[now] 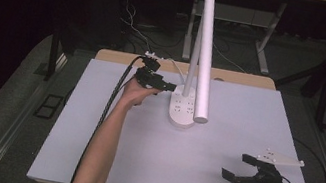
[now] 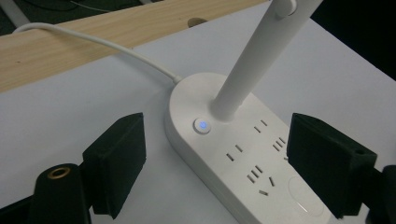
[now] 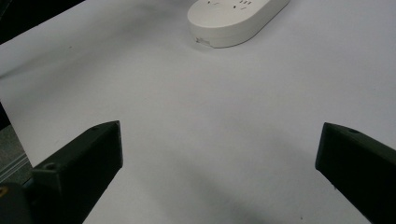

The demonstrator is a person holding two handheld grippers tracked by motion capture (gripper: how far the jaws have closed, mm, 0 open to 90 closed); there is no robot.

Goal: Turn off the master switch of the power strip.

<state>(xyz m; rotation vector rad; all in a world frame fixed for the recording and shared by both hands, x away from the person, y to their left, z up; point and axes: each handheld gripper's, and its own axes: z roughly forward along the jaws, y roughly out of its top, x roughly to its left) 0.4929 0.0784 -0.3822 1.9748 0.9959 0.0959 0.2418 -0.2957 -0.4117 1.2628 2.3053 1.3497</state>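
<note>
A person's left gripper [image 1: 168, 87] hovers at the far left end of a white desk lamp base [image 1: 183, 108], its two black jaws standing well apart and holding nothing; in the left gripper view the jaws straddle the base without the pads [image 2: 122, 161] touching it. That base doubles as a power strip, with rows of sockets across its top and a small round button [image 2: 201, 125] glowing blue just beside the foot of the lamp's white stem [image 2: 254, 60]. A white cord [image 2: 100, 44] runs from the rounded end of the base toward the wooden strip [image 2: 70, 46] along the table's far edge. The lamp stands near the far middle of the pale grey table [image 1: 139, 158], its long tubular head [image 1: 206, 53] slanting down over the base. Well apart from it, at the near right corner, the right gripper [image 1: 239, 167] rests low over bare tabletop, jaws wide open and empty, pointing toward the lamp base, whose near end shows at the top of the right gripper view.
</note>
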